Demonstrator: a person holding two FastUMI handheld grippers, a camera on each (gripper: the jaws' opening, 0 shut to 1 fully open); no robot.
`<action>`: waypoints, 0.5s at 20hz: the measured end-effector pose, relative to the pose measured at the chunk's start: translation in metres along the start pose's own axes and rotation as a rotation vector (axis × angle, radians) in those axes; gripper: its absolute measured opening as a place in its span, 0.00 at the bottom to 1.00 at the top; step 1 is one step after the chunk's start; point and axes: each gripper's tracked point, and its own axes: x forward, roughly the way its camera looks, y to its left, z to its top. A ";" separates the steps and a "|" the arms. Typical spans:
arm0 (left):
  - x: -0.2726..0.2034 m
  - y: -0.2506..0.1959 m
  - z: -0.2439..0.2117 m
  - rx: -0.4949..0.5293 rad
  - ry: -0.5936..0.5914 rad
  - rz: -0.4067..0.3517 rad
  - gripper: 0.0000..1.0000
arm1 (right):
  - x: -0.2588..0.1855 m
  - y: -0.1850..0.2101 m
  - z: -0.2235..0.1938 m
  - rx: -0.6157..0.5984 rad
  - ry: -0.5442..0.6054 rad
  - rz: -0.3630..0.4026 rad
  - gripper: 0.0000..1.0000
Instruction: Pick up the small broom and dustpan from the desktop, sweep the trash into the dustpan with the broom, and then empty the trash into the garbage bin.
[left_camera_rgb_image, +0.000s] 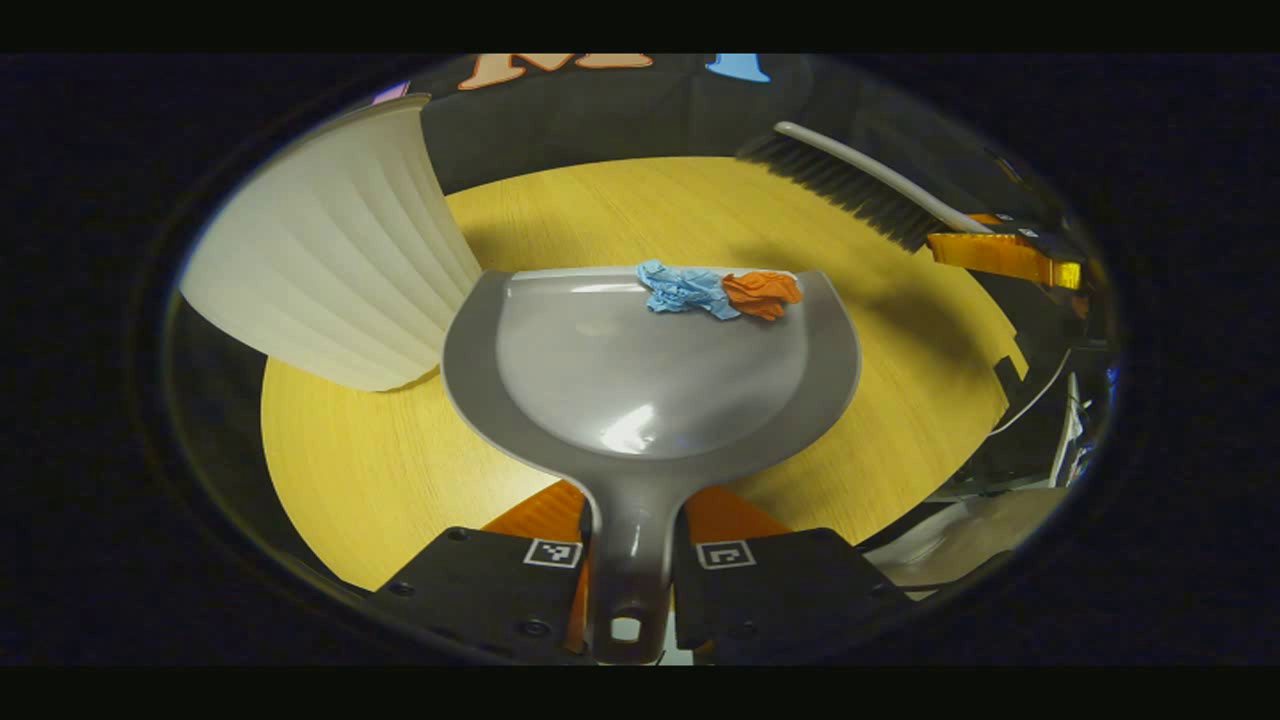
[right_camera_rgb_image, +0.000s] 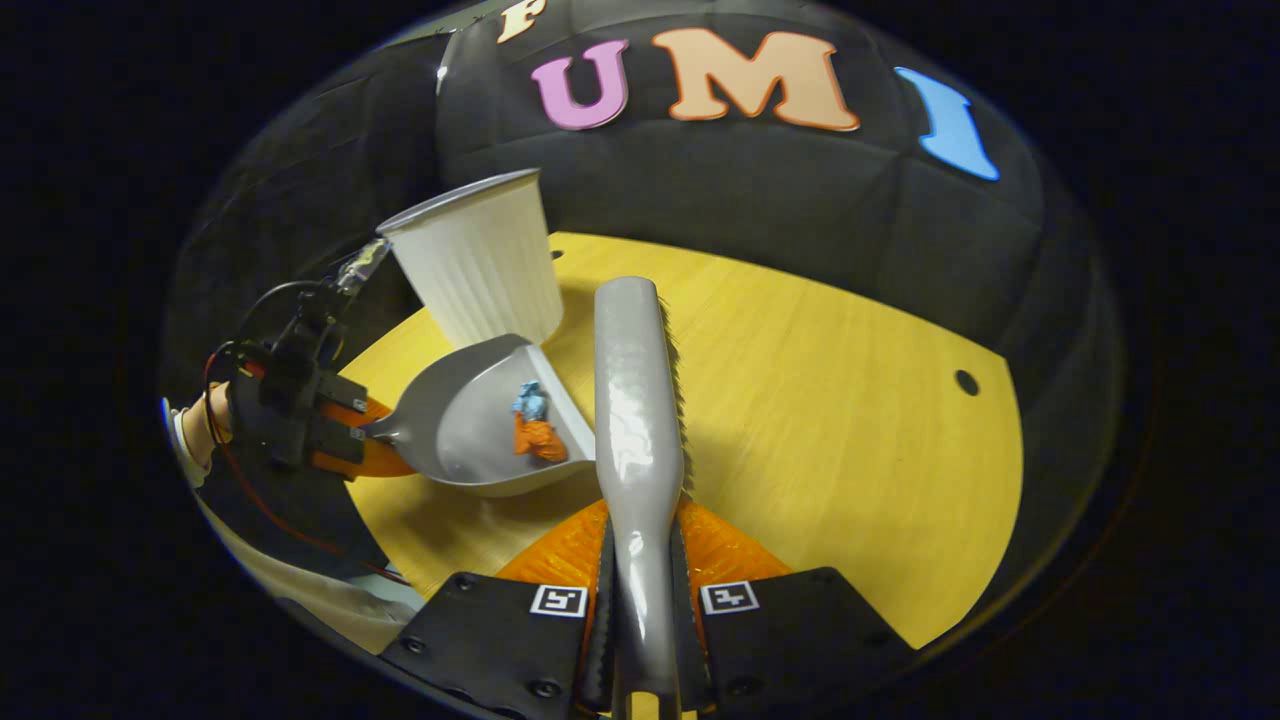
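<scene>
The left gripper (left_camera_rgb_image: 630, 560) is clamping both fingers on the handle of the one dustpan (left_camera_rgb_image: 650, 370), which is carrying two paper scraps, one blue (left_camera_rgb_image: 682, 288) and one orange (left_camera_rgb_image: 762, 294), near its 12 o'clock lip. The right gripper (right_camera_rgb_image: 640, 600) is squeezing the single broom (right_camera_rgb_image: 635, 400). One white bin (left_camera_rgb_image: 330, 270) is standing on the desk (left_camera_rgb_image: 900, 400) at 10 o'clock.

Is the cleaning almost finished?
Nearly. The blue scrap and orange scrap already lie in the dustpan, gripped by the left gripper. The right gripper holds the broom. Left: tipping them into the white bin.
</scene>
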 end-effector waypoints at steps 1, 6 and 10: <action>0.003 0.002 -0.002 0.022 -0.012 -0.003 0.28 | 0.010 0.001 -0.006 0.018 -0.023 -0.049 0.27; 0.006 0.005 -0.004 0.101 -0.027 -0.025 0.27 | 0.036 0.014 -0.026 0.119 -0.055 -0.142 0.27; 0.007 0.017 -0.005 0.067 -0.069 -0.031 0.27 | 0.039 0.026 -0.032 0.161 -0.064 -0.124 0.27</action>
